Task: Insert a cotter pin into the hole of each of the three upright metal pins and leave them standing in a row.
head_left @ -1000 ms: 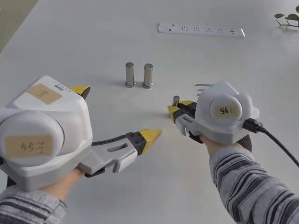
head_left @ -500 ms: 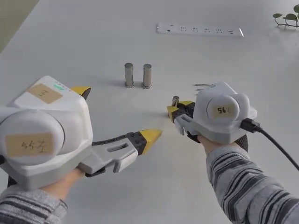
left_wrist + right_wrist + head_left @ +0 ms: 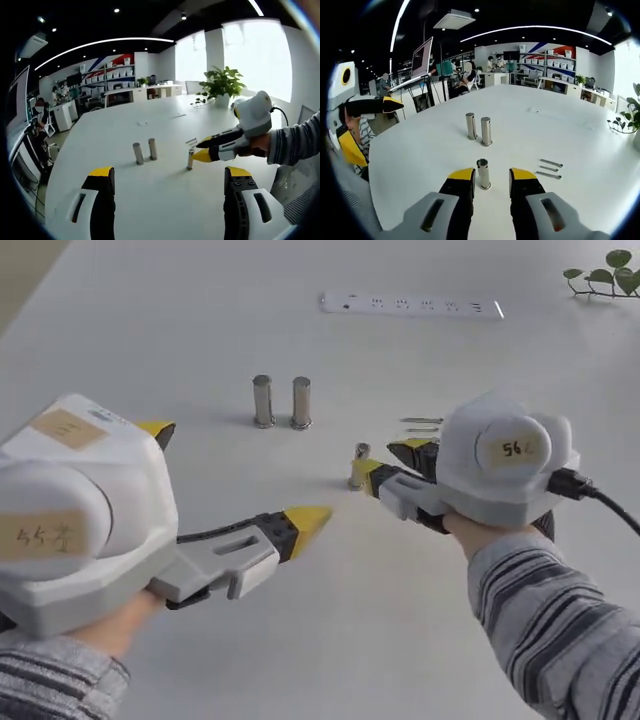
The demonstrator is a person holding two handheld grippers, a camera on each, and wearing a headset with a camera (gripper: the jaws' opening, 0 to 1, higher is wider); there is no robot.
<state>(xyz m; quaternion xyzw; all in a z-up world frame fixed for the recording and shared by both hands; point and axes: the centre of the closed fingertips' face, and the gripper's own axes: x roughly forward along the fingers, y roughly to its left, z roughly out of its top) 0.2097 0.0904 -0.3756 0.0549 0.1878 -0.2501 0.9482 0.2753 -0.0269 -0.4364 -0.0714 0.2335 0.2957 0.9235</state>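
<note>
The right gripper (image 3: 491, 176), jaws released, straddles the lone metal pin (image 3: 358, 466) standing near and right of the other two pins (image 3: 263, 401), apparently not touching it; the left gripper (image 3: 170, 174) hangs open at near left; closing off-centre could tip the pin over.

metal pins (image 3: 263, 401): holes too small to tell | cotter pins (image 3: 421, 421): tiny, blurred | plant (image 3: 598, 276): edge-cropped

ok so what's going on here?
A person holds a tool in each hand at a white table. The right tool sits open around one upright metal pin, not gripping it. The left tool is open and empty. Further off two more pins stand side by side; three cotter pins lie loose on the table.
</note>
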